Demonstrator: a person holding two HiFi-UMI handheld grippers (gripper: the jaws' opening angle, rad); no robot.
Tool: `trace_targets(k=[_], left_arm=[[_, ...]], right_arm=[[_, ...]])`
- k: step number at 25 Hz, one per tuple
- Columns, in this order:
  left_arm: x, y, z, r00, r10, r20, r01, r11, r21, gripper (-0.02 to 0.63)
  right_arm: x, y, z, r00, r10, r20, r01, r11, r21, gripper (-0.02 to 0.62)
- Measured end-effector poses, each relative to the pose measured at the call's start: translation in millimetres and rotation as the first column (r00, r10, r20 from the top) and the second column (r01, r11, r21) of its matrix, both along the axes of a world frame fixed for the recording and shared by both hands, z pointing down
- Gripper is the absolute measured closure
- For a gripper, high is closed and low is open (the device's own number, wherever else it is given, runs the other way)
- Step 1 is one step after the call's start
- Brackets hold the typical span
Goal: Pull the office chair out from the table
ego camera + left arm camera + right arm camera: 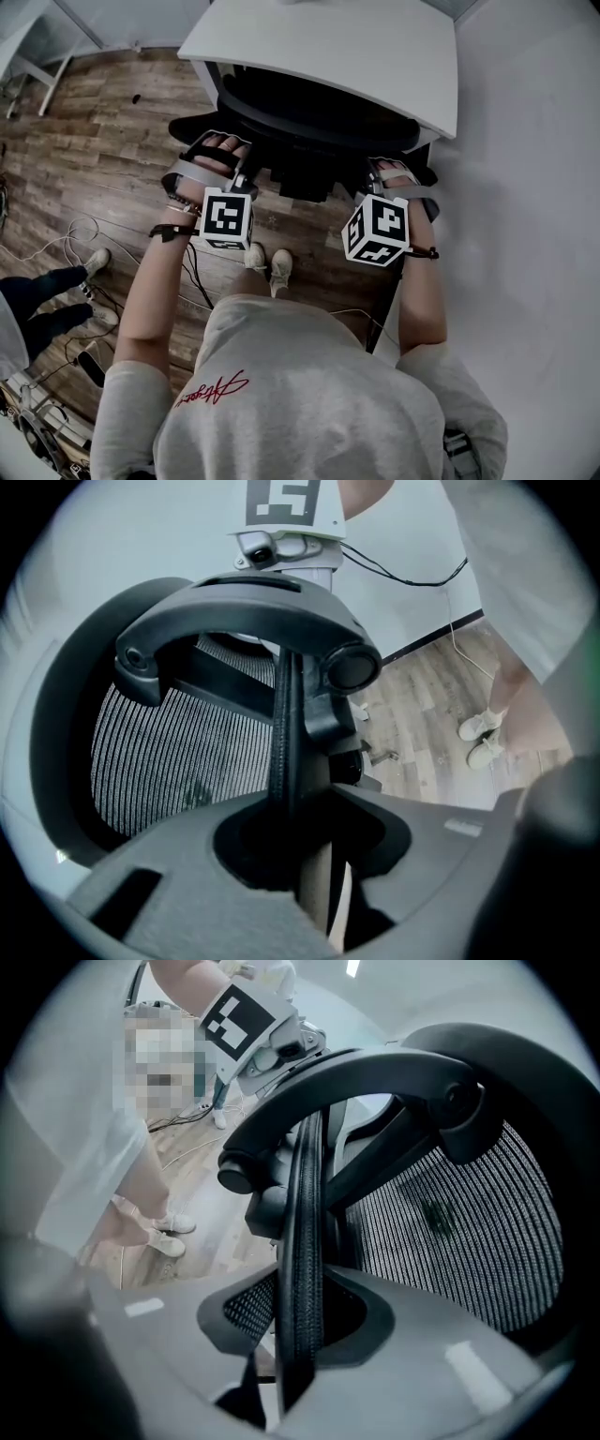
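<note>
A black office chair [319,122] stands tucked under the white table [375,47], its mesh back toward me. My left gripper [242,176] grips the back's left edge and my right gripper [377,176] grips its right edge. In the left gripper view the jaws [300,841] are shut on the backrest's black rim [284,742], with the mesh [178,752] to the left and a curved black bar [244,597] above. In the right gripper view the jaws [298,1326] clamp the ribbed rim [305,1232], and the mesh [459,1232] lies to the right.
A white wall [525,187] runs close along the chair's right side. Cables [75,234] trail over the wooden floor [84,159] at the left, where another person's legs [37,300] stand. My shoes [267,264] are just behind the chair.
</note>
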State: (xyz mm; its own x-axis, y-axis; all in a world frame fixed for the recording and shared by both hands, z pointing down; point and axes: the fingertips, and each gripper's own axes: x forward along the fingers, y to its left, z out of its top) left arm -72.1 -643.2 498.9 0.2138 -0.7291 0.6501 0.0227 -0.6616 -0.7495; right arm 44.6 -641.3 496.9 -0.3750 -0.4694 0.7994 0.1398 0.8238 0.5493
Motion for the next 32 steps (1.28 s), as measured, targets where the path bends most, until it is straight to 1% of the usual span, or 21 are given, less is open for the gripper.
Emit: trace_targets(k=[6, 16, 26, 32], left_arm=[[-1, 3, 4, 1.0, -0.003, 0.001, 0.003, 1.0, 0.002, 0.509], [9, 11, 4, 1.0, -0.002, 0.001, 0.001, 1.0, 0.015, 0.51], [12, 23, 3, 1.0, 0.02, 0.0, -0.02, 0.999, 0.028, 0.511], [12, 19, 7, 1.0, 0.021, 0.003, -0.021, 0.999, 0.043, 0.511]], right_arm=[[-1, 4, 5, 1.0, 0.003, 0.003, -0.003, 1.0, -0.011, 0.495], [8, 11, 6, 1.0, 0.015, 0.003, -0.015, 1.0, -0.027, 0.497], [10, 21, 7, 0.999, 0.034, 0.0, -0.034, 0.999, -0.033, 0.496], [11, 17, 11, 0.999, 0.036, -0.001, -0.036, 0.998, -0.046, 0.495]])
